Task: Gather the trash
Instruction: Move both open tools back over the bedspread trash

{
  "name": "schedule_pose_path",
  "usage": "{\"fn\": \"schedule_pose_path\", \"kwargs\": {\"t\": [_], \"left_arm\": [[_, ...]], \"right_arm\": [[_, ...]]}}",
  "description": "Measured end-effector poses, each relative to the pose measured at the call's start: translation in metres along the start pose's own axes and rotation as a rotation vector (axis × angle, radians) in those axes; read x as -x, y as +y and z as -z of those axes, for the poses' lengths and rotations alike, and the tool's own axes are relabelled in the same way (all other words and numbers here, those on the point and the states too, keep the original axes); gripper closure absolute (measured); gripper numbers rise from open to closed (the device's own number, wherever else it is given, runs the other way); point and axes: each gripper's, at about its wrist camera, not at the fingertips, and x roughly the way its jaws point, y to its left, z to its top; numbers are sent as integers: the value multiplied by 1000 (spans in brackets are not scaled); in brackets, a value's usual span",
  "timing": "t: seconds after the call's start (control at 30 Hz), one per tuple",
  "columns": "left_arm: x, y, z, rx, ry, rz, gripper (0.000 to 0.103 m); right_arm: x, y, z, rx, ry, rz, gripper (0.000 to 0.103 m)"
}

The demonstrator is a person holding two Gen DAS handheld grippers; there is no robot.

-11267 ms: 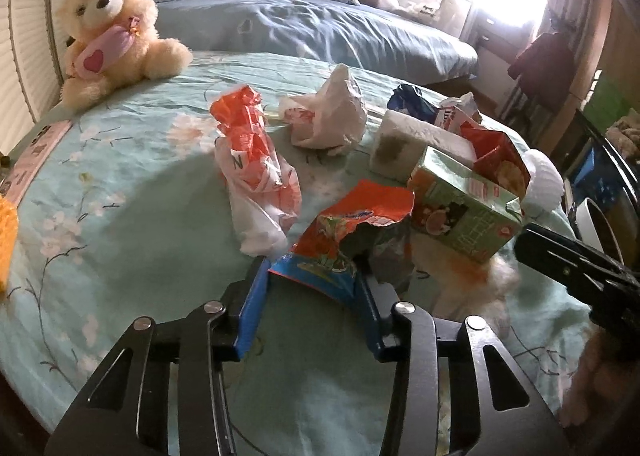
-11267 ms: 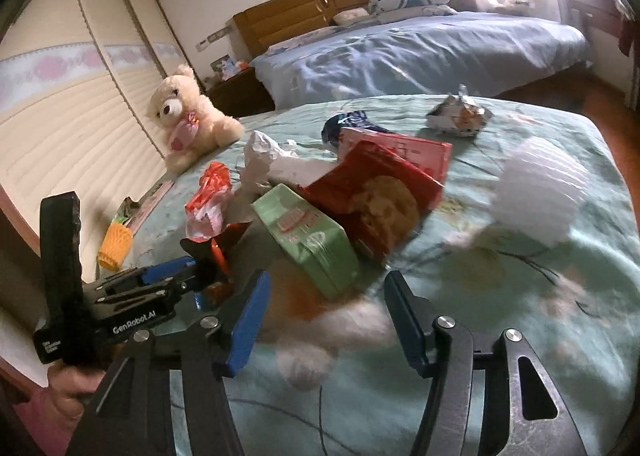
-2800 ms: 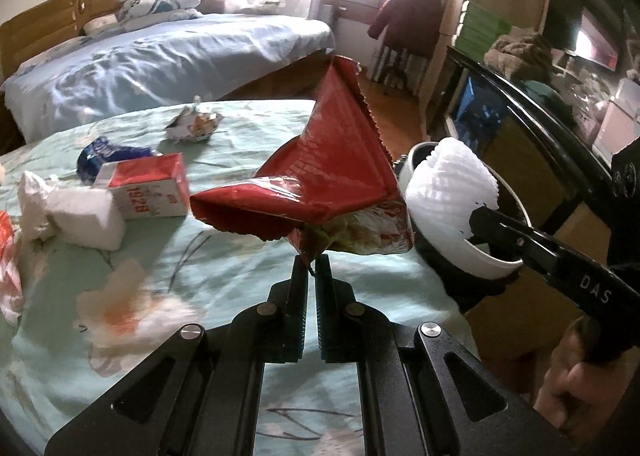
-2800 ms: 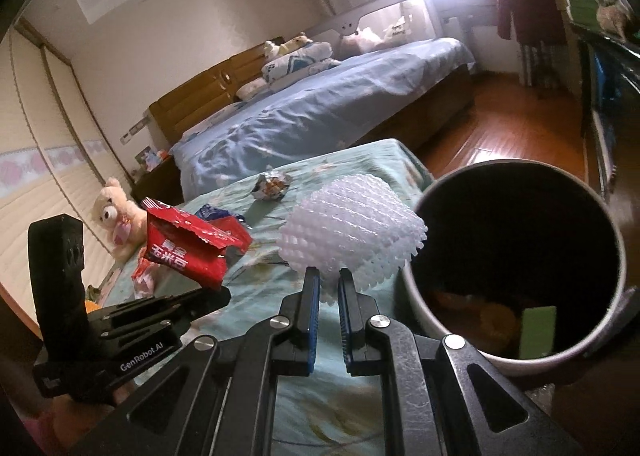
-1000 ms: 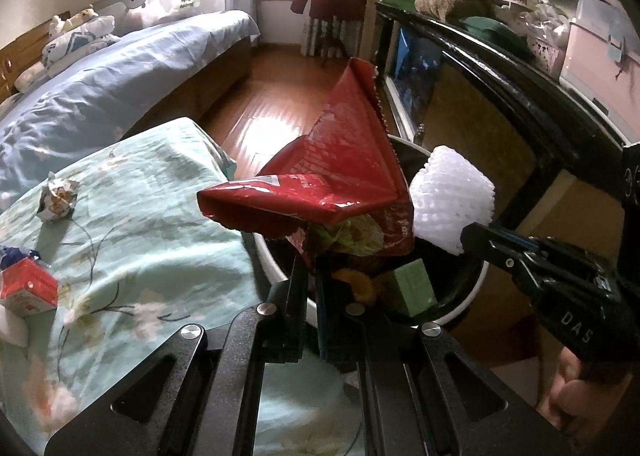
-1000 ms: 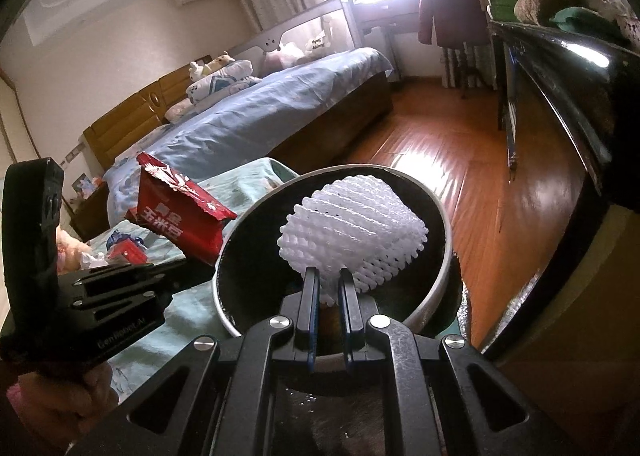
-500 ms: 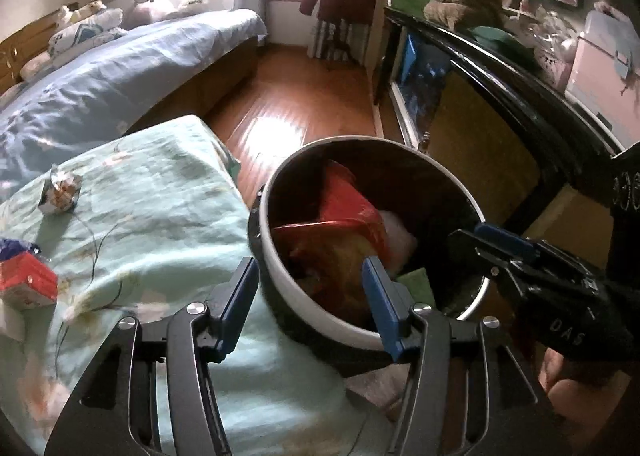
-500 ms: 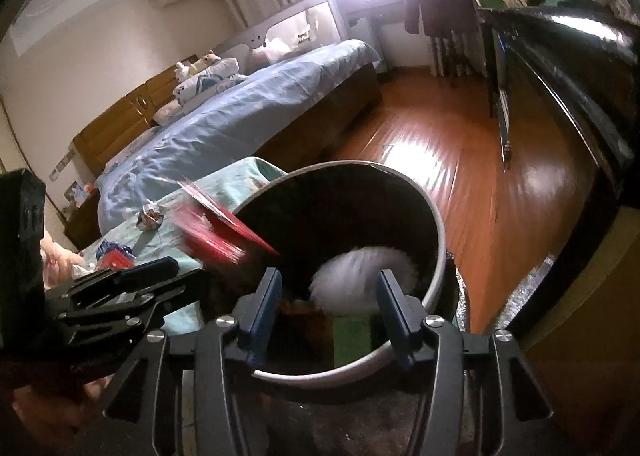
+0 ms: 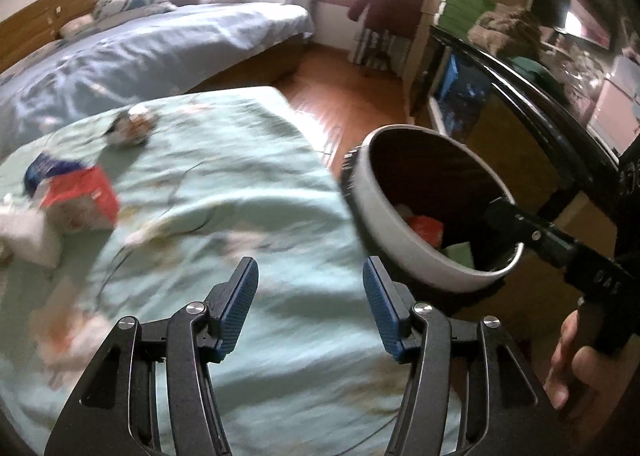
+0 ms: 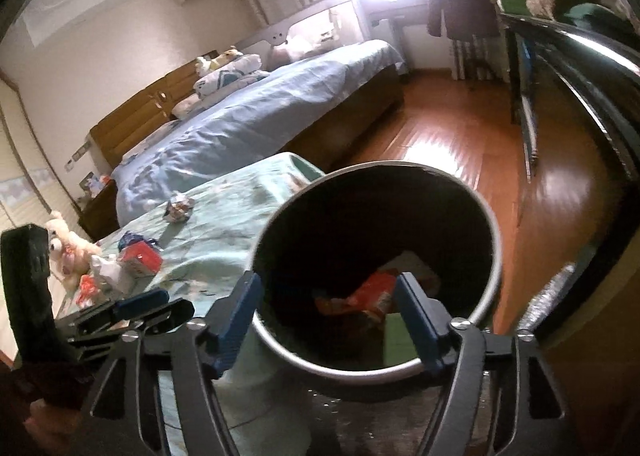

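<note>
So in the left wrist view the left gripper (image 9: 310, 304) is spread wide with nothing in it, hanging over the green bedspread (image 9: 224, 216) just beside the trash bin (image 9: 404, 232); half a second ago it was right at the bin's mouth with the red wrapper dropping in, so that piece is dumped and the camera has swung back toward the bed. Inside the bin you can see a red wrapper (image 9: 424, 226) low against the near wall, with a bit of white above it and a bit of green below. Well away from the bin on the bedspread I count one crumpled foil ball (image 9: 132, 126), one red carton (image 9: 82, 198) with a blue bag (image 9: 48, 168) tucked behind it, and one white tissue wad (image 9: 24, 236), all pretty blurry. Right wrist view: the right gripper (image 10: 328, 318) has its fingers apart and empty, poised right above the bin's rim (image 10: 494, 256), and the white foam net it was pinching a second ago is gone into the bin. Red wrapper (image 10: 370, 294) lies at the bottom. Beyond the bin, same leftovers plus one teddy bear (image 10: 68, 244) at the far edge. So two pieces binned, roughly four more to fetch
</note>
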Motion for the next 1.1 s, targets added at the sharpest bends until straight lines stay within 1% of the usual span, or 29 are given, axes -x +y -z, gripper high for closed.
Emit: {"fn": "schedule_pose_path", "kwargs": {"t": [0.07,0.17,0.23,0.3,0.33,0.5,0.63,1.1], "left_arm": [[4,12,7,20,-1,-19,48],[12,34,17,60,-2,-40,46],[19,49,23,91,-7,-61,41],[25,63,29,124,-12,-88,33],[29,71,33,141,-16,-100,33],[46,104,50,192,-26,-153,32],[61,133,64,256,-43,-191,32],[97,207,98,402,-69,-316,32]], "right_arm": [[-2,7,0,6,5,-15,21],[-5,21,2,21,8,-34,17],[-7,31,3,35,14,-47,16],[-10,42,5,49,23,-63,15],[-12,48,6,58,28,-72,15],[-23,77,14,97,55,-118,15],[-32,99,22,132,81,-146,15],[-65,168,43,228,169,-242,15]]}}
